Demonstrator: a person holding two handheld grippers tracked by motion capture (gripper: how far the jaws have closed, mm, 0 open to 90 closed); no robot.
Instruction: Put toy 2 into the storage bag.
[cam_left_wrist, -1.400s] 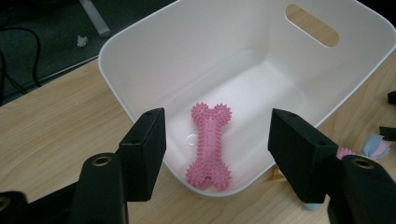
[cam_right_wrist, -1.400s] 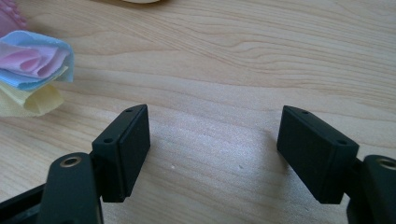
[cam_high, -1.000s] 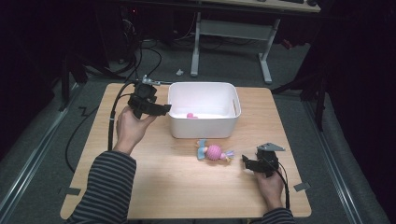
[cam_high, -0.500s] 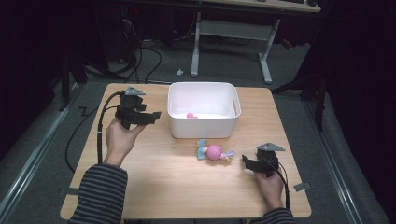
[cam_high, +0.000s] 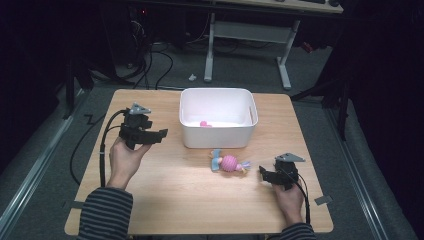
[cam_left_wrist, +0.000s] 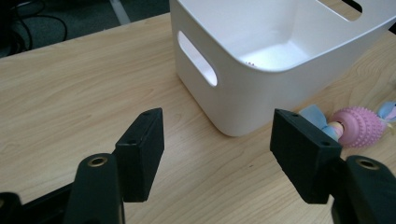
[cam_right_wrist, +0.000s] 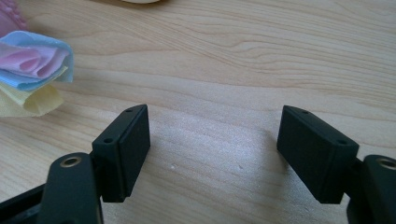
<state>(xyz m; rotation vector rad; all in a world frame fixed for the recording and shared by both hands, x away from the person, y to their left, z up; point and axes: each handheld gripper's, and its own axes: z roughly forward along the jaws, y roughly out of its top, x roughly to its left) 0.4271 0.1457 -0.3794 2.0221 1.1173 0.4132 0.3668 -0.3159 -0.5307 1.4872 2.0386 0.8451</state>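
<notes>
Room: a dark room with a grey floor is lying around a light wooden bench (cam_high: 165, 200), and cables and a white desk frame (cam_high: 280, 60) are standing beyond the bench's far edge.
Landmark: a white bin (cam_high: 218, 117) with cut-out handles is sitting on the far middle of the bench.
Right gripper (cam_high: 264, 173): it is resting low on the bench near the person's edge, in front of the bin and off toward its right; its fingers (cam_right_wrist: 126, 149) are standing released with bare wood between them.
Toy (cam_high: 229, 163): a pink knobbly ball with blue, pink and yellow ribbon ends is lying on the bench just in front of the bin, apart from its front wall and between the bin and the right gripper.
Left gripper (cam_high: 160, 135): a hand is holding it to the left of the bin, pointing toward the bin's left wall; its fingers (cam_left_wrist: 140, 154) are standing released, grasping nothing.
Inside the bin: a small pink thing (cam_high: 204, 123) is lying on the bin's floor.
</notes>
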